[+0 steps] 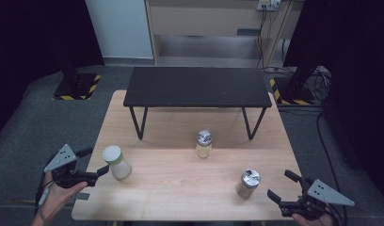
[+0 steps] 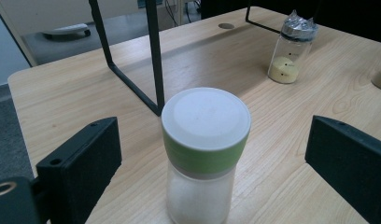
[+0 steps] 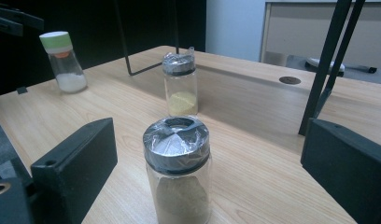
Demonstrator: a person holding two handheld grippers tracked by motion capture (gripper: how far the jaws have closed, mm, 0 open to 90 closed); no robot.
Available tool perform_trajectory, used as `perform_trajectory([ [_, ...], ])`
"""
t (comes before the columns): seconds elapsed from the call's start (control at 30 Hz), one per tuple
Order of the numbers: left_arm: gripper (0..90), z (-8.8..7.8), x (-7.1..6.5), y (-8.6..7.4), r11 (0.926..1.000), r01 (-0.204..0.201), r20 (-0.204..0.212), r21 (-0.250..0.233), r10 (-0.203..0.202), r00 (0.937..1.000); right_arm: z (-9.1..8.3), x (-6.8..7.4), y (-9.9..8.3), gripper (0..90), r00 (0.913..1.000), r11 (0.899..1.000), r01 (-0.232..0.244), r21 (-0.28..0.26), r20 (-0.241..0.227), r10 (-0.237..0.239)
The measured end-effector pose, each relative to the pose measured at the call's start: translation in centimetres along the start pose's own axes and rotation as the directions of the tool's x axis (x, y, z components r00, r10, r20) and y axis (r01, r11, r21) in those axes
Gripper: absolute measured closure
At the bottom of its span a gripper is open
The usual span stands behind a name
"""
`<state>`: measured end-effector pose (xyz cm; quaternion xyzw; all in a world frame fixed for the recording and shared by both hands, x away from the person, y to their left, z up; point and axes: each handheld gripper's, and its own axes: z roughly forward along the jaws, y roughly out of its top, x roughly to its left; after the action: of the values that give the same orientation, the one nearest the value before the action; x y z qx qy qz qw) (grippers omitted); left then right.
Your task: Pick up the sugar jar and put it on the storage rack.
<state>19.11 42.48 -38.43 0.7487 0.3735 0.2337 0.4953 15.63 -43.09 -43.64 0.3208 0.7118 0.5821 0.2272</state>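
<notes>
Step in hand, as judged: approach before grasp, both sides at once; no jar is held yet

Left gripper (image 1: 94,161): jaws spread wide, holding nothing; the white-lidded jar (image 1: 116,161) stands upright near the left front of the table (image 1: 180,188), just beside the jaw tips in the high view; in the left gripper view the same jar (image 2: 205,154) stands between the two jaws, apart from both, its green band below the white cap

Right gripper (image 1: 280,186): jaws spread wide, holding nothing; the brown jar (image 1: 248,183) stands upright near the right front edge, just left of the jaw tips; in the right gripper view this jar (image 3: 177,173), its top wrapped in clear film, stands between the jaws with a gap on each side

A third jar, the yellow jar (image 1: 204,144), stands mid-table, in front of the black stand (image 1: 197,86), well apart from both grippers

Next move, as judged: advance each gripper until the jar body sits between the pads; close on the glass below the cap, not on the film or lid; keep the jaws level so that neither jar is pushed or tipped before contact on both sides
</notes>
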Motion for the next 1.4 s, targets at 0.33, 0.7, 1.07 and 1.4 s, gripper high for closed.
perform_trajectory([
  [0.33, 3.1, 1.2, 0.5, 0.1, 0.9999, 0.004, 0.007, 0.014, -0.004, 1.0000, 0.0, 0.0, 0.0, 4.3, 1.0000, 1.000, 0.002, 0.001, -0.001, -0.002],
  [0.7, 3.8, 2.7, 0.9, -0.1, 0.9998, 0.011, 0.016, 0.016, -0.011, 0.9998, 0.0, 0.1, 0.0, 4.3, 1.0000, 1.000, 0.003, 0.002, 0.000, -0.003],
  [1.07, 4.4, 3.9, 0.8, -0.5, 0.9998, 0.015, 0.026, 0.011, -0.016, 0.9995, 0.0, 0.1, 0.1, 4.4, 1.0000, 1.000, 0.005, 0.004, -0.001, -0.005],
  [1.4, 5.3, 4.8, 0.9, -1.3, 0.9997, 0.023, 0.029, -0.001, -0.023, 0.9993, 0.0, 0.1, 0.1, 4.4, 1.0000, 1.000, 0.006, 0.003, -0.001, -0.006],
])
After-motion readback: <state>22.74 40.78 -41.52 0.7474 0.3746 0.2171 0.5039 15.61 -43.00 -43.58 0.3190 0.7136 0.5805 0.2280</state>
